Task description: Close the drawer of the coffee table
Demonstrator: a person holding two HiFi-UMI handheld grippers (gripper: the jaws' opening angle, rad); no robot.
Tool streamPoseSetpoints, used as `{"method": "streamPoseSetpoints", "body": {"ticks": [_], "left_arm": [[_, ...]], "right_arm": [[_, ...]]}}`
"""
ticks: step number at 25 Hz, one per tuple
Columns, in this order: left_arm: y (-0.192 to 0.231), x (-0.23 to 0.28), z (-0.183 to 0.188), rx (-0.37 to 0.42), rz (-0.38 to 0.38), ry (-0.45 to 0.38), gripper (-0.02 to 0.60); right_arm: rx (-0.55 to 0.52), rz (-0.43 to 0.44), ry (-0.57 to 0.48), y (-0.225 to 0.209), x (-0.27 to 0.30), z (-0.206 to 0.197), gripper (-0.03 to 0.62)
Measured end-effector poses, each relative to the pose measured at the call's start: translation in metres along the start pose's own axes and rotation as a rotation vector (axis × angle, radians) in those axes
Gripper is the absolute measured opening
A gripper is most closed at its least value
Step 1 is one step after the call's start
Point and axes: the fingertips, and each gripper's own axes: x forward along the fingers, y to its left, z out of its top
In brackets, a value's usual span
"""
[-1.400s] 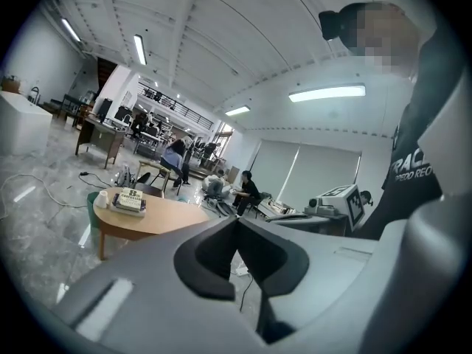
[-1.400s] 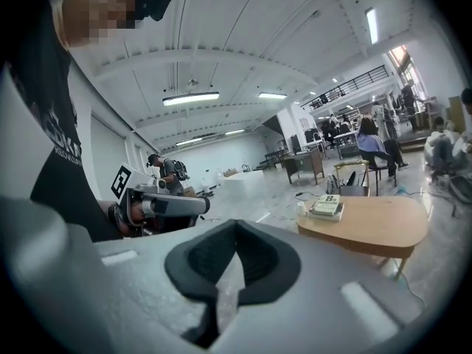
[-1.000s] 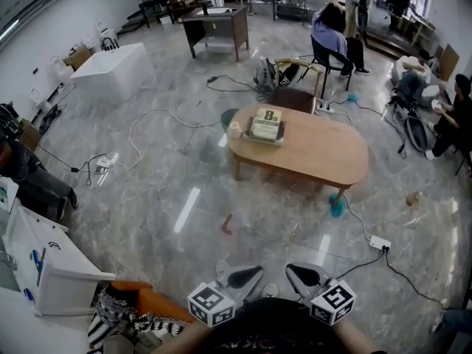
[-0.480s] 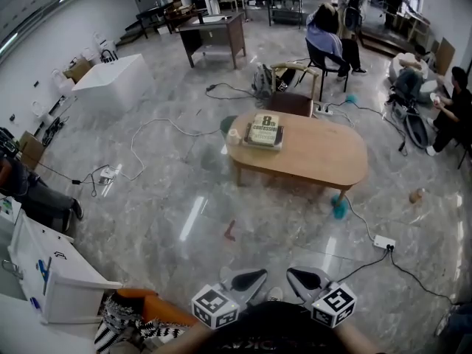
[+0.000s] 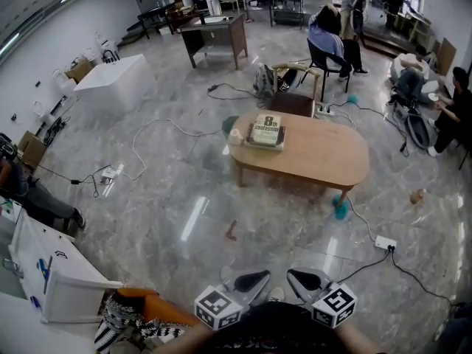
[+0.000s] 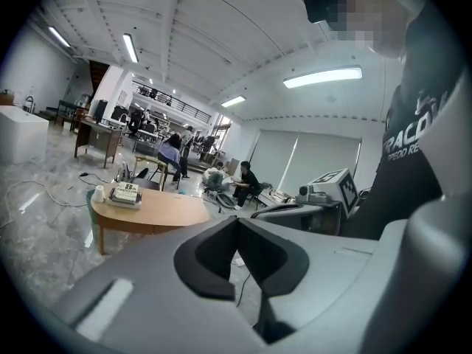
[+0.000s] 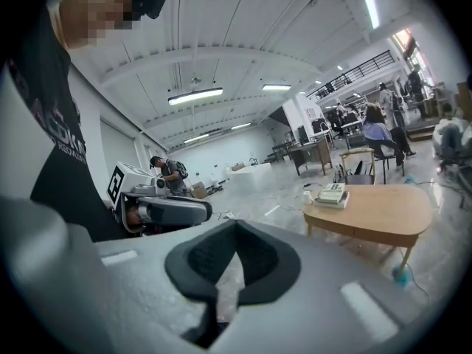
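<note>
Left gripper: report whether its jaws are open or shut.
Shut. In its own view, the left gripper has its jaws meeting at the tips, with nothing held between them.

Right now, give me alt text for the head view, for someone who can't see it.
An oval wooden coffee table stands far ahead on a glossy stone floor, books and a white cup at its left end; no drawer shows from here. The left gripper and right gripper sit shut and empty at the bottom edge. Cables trail across the floor.
</note>
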Motion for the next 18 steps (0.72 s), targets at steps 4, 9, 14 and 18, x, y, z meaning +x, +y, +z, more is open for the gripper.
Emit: {"method": "streamPoseSetpoints", "body": {"ticks": [4, 9, 14, 18], "left_arm": [[0.0013, -0.0044, -0.0012, -0.016, 0.006, -0.009, 0.005], [0.0017, 0.0003, -0.0030, -0.030, 0.009, -0.013, 0.005], [-0.0007, -0.0002, -0.0042, -0.027, 0.003, -0.014, 0.005], [-0.0043, -0.0011, -0.0061, -0.031, -0.001, -0.013, 0.005]], "right_arm": [[-0.014, 0.004, 0.003, 0.0033, 0.0014, 0.0009, 0.002], [-0.017, 0.015, 0.005, -0.0002, -0.0005, -0.0012, 0.002], [-0.015, 0.003, 0.001, 0.0007, -0.0026, -0.0010, 0.002], [-0.016, -0.001, 0.001, 0.0014, -0.0066, -0.0036, 0.002]]}}
